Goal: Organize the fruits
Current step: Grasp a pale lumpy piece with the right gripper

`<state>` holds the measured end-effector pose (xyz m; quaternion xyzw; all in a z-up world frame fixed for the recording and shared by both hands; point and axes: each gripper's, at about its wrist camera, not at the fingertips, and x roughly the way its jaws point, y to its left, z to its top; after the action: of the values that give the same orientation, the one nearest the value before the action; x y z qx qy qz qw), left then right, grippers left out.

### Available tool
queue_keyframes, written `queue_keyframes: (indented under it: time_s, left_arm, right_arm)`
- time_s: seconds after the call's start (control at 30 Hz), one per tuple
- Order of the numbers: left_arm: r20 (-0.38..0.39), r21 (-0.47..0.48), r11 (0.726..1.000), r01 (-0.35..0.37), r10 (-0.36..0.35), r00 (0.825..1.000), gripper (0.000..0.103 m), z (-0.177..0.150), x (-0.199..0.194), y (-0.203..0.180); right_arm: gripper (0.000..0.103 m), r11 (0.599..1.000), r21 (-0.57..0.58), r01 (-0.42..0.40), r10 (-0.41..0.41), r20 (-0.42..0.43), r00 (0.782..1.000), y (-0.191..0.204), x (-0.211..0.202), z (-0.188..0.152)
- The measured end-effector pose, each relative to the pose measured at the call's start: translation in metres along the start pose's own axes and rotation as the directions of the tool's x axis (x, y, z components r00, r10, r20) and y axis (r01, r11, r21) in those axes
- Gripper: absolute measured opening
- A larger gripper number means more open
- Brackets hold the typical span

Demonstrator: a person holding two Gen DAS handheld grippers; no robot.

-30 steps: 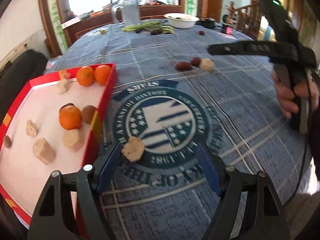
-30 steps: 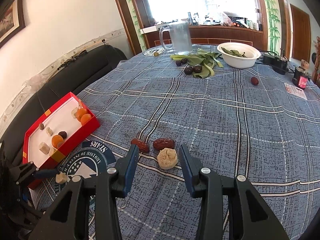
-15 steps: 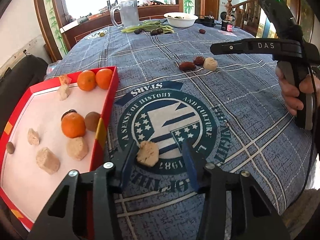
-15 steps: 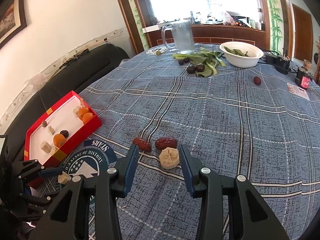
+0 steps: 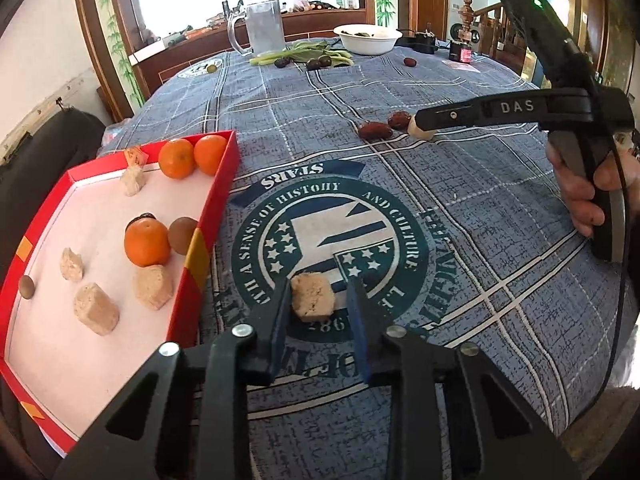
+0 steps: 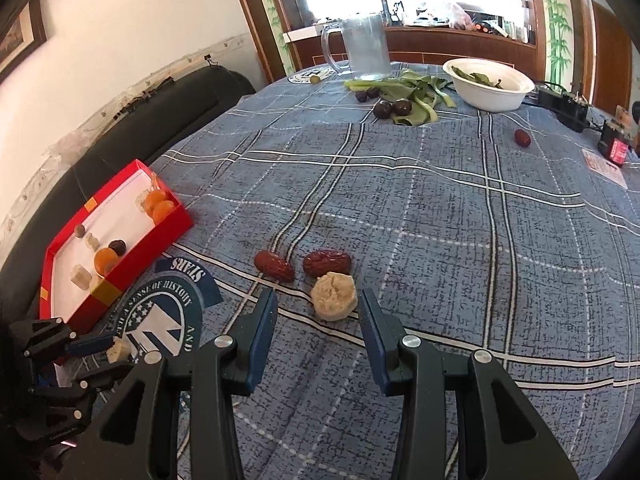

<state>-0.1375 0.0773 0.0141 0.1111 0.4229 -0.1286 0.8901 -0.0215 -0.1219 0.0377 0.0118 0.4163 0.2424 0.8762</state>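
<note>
Left gripper [image 5: 318,300] jaws just closing around tan fruit chunk [image 5: 312,294] on counter emblem beside red tray [image 5: 208,240]; right pad gap remains. Right gripper [image 6: 316,318] jaws part open, empty, straddling second chunk [image 6: 334,296].

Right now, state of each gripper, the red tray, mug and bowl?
left gripper: jaws just been closing, beige chunk between them, left pad touching, right pad a sliver off
right gripper: open, astride a second beige chunk, not touching
red tray: open-topped, holds oranges and chunks
glass mug: upright
white bowl: upright, greens inside
</note>
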Motion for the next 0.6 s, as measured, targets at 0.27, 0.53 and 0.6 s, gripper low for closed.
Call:
queue_keyframes:
  time_s: [0.27, 0.53, 0.6]
  left_arm:
    - [0.003, -0.035, 0.999, 0.0, 0.0, 1.0, 0.024, 0.002, 0.002, -0.002]
    - [0.003, -0.087, 0.996, 0.009, -0.008, 1.0, 0.024, 0.003, 0.002, 0.0]
    - [0.006, -0.101, 0.995, 0.011, -0.011, 1.0, 0.024, 0.003, 0.001, 0.001]
  right_arm:
    - [0.041, 0.999, -0.009, 0.044, -0.044, -0.004, 0.999, 0.0, 0.009, 0.002]
    - [0.03, 0.999, 0.027, 0.024, -0.024, -0.026, 0.999, -0.008, 0.017, 0.004]
    - [0.026, 0.999, 0.031, 0.018, -0.017, -0.025, 1.0, -0.008, 0.017, 0.004]
